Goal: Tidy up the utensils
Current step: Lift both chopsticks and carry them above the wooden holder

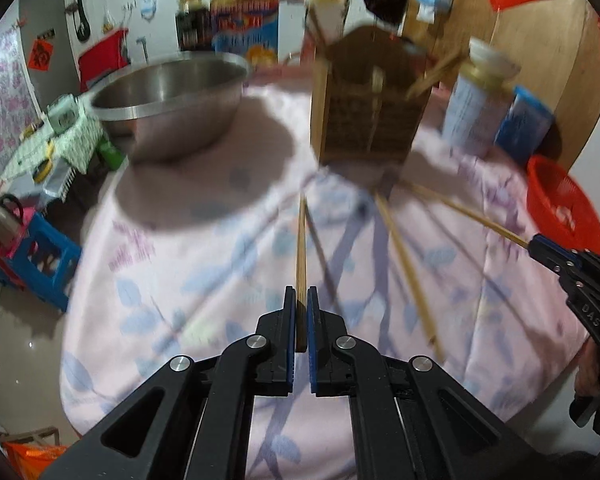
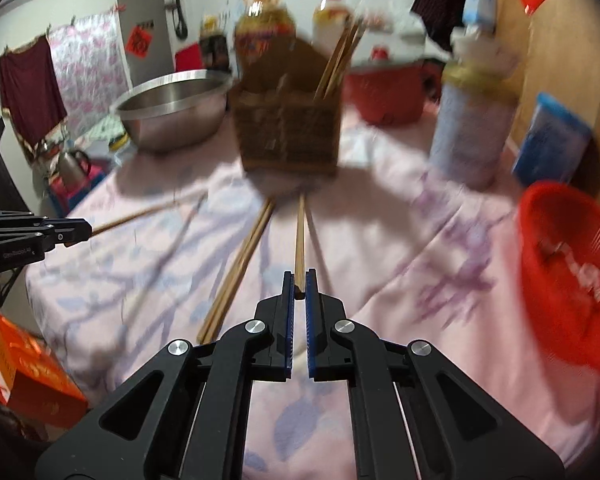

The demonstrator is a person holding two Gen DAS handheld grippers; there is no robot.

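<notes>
A wooden utensil holder [image 1: 364, 112] [image 2: 288, 132] stands at the back of the pink-clothed table, with several chopsticks [image 2: 340, 60] upright in it. My left gripper [image 1: 301, 300] is shut on one wooden chopstick [image 1: 301, 248] that points at the holder. My right gripper [image 2: 299, 284] is shut on another chopstick [image 2: 300, 236], also pointing at the holder; it shows at the right edge of the left wrist view [image 1: 540, 246]. A loose pair of chopsticks [image 2: 240, 264] [image 1: 408, 272] lies on the cloth between the grippers.
A steel bowl [image 1: 172, 92] [image 2: 172, 108] stands left of the holder. A white bottle [image 2: 472, 120] and a blue box [image 2: 552, 140] stand to the right. A red basket [image 2: 572, 280] sits at the table's right edge. Bottles and a red pot [image 2: 384, 96] stand behind.
</notes>
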